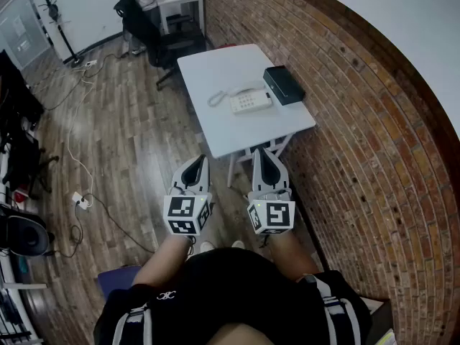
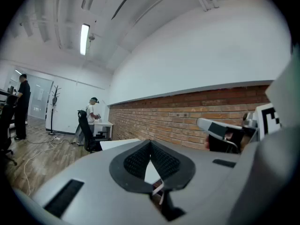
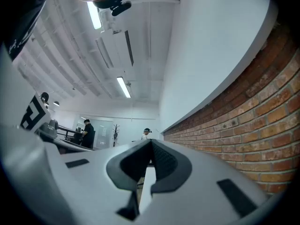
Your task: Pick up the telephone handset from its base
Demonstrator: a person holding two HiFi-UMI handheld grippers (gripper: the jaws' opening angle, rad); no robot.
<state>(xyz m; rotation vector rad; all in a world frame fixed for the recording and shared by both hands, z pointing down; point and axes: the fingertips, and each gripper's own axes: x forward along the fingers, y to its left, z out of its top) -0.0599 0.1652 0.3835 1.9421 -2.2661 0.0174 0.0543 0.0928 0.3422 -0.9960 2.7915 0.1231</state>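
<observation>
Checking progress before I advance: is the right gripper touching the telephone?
Apart. Head view shows the right gripper short of the telephone, with bare tabletop between them.

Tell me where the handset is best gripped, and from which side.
Probably mid-length on the handset, coming from above and closing across its narrow width. It lies flat along the far side of the base, and the cord trails from one end.

Black box [image 1: 283, 85] on white table [image 1: 219, 131]; brick wall [image 1: 359, 157]
</observation>
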